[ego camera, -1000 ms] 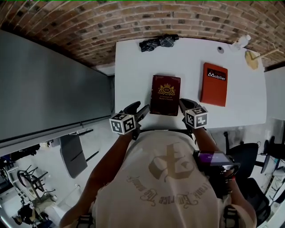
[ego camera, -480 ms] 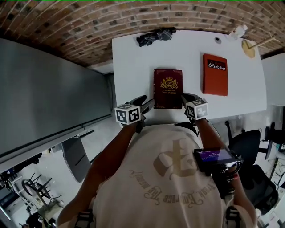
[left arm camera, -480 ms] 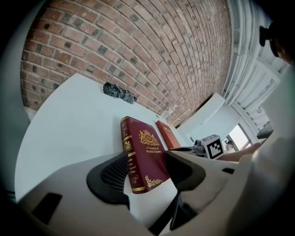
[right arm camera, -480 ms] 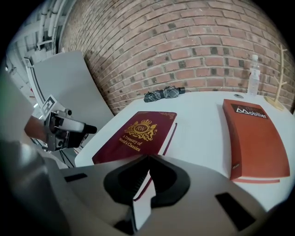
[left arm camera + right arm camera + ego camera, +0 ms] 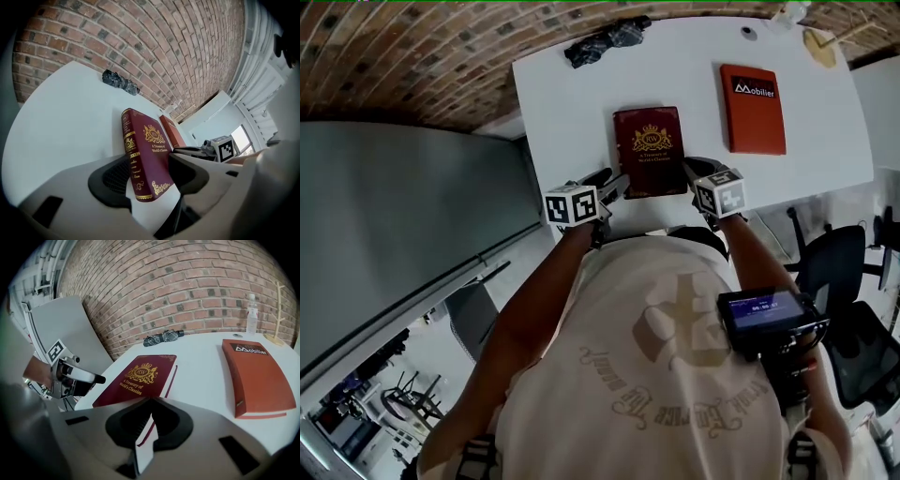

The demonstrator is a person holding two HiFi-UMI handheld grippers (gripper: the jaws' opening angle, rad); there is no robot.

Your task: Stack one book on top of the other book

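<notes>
- The dark red hardcover book with a gold crest (image 5: 649, 150) lies flat near the near edge of the white table (image 5: 572, 112), between the two tools.
- The left gripper (image 5: 614, 186) is released. Its jaws stand apart around the near left corner of this book, one beside the spine and one over the cover.
- The right gripper (image 5: 692, 169) is clenched and holds nothing. Its tips are at the book's near right corner.
- The flat orange-red book (image 5: 753, 108) lies to the right, well apart.

Maroon book (image 5: 650, 151) lies flat near the front edge of the white table (image 5: 562, 112), with the orange book (image 5: 753, 108) off to its right, well apart. Left gripper (image 5: 614, 185) is at its near left corner and right gripper (image 5: 689, 169) at the near right one. There's a dark bundle (image 5: 602, 40) at the far edge.
</notes>
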